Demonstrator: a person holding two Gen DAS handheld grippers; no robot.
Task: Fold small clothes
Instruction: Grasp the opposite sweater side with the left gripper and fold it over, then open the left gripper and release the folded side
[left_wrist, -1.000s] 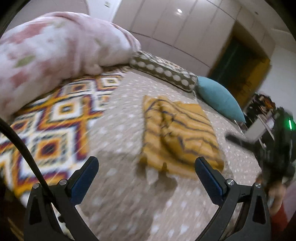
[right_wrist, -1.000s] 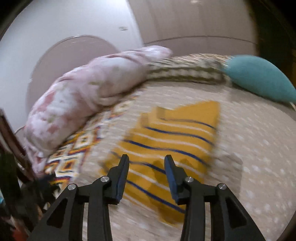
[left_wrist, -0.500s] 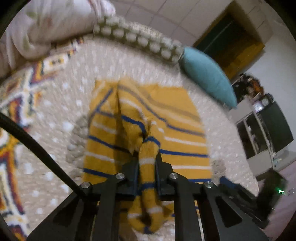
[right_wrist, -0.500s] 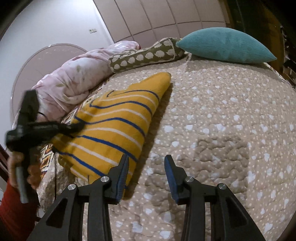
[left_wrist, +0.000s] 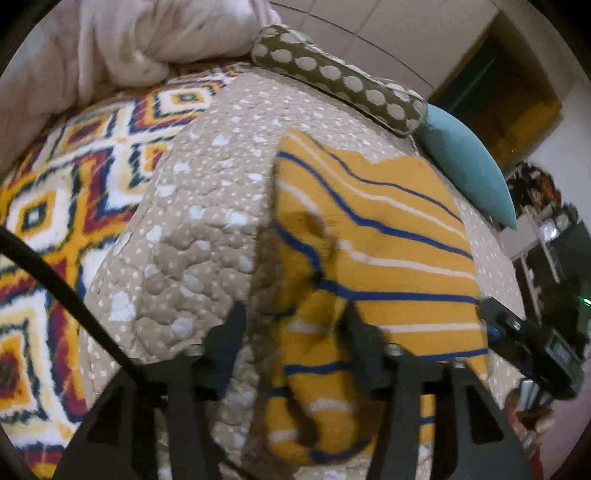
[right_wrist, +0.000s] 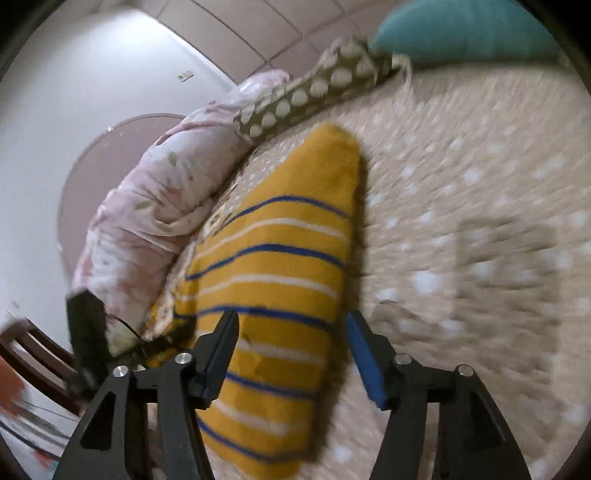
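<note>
Both claws have dropped closer to the bed (left_wrist: 207, 229) since the earlier pictures, and their jaws have just been opening. The left claw (left_wrist: 291, 332), which half a second ago pinched a ridge of the striped garment (left_wrist: 388, 258), now stands apart with that raised fold lying loose between its jaws, no pad pressing on it. The right claw (right_wrist: 291, 343) also stands apart, straddling the near end of the garment (right_wrist: 280, 266), its left finger over the cloth and its right finger just off the cloth's edge, above the bedcover.

The yellow garment with blue and white stripes lies flat on the dotted beige bedcover, near the middle of the bed, well short of the spotted bolster (left_wrist: 343, 81) and the teal pillow (left_wrist: 465, 166). Its long axis runs away from both claws toward the pillows, stripes crossing it. From the left claw it lies straight ahead and slightly right; from the right claw, ahead and slightly left. So each claw sits at a near corner of the same end, about equally close. I judge the coming move to be a grip on that near hem by both.

Motion blur smears the right view, so whether its fingers touch cloth is unclear. The garment's nearest edge is hidden beneath both claws, and its sleeves or neckline cannot be made out.
</note>
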